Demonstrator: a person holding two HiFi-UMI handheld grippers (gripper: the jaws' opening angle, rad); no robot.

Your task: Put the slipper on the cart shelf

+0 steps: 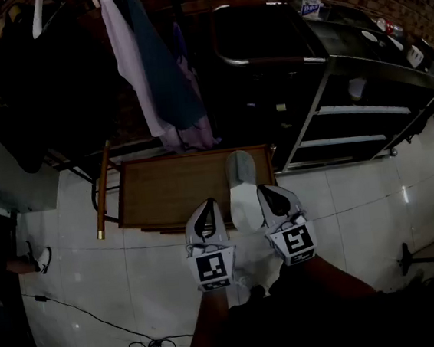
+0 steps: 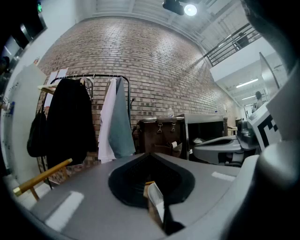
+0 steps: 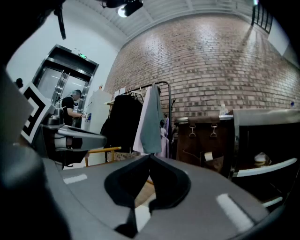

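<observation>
The slipper (image 1: 243, 197) shows between the two grippers, just beside the inner side of the right gripper (image 1: 267, 190) and near the left gripper (image 1: 209, 204). Its far end reaches ahead over the edge of the low table (image 1: 165, 190). Whether it is squeezed between the two gripper bodies or lies below them I cannot tell. It sits in neither gripper's jaws: both gripper views show the jaws clenched tip to tip on nothing. The cart (image 1: 312, 112) stands ahead and to the right of the right gripper, well apart from it. A pale thing (image 1: 356, 89) lies on one of its shelves, too small to name. I judge the task barely begun: the slipper has yet to be carried over to the cart and set on a shelf (image 1: 364, 109). Counted: one slipper, two grippers, one cart, one low table, one bottle (image 1: 309, 1) on the cart top, one clothes rack (image 2: 86, 77) with several garments ahead and left of the left gripper, and one person (image 3: 70, 107) far off to the right gripper's left
</observation>
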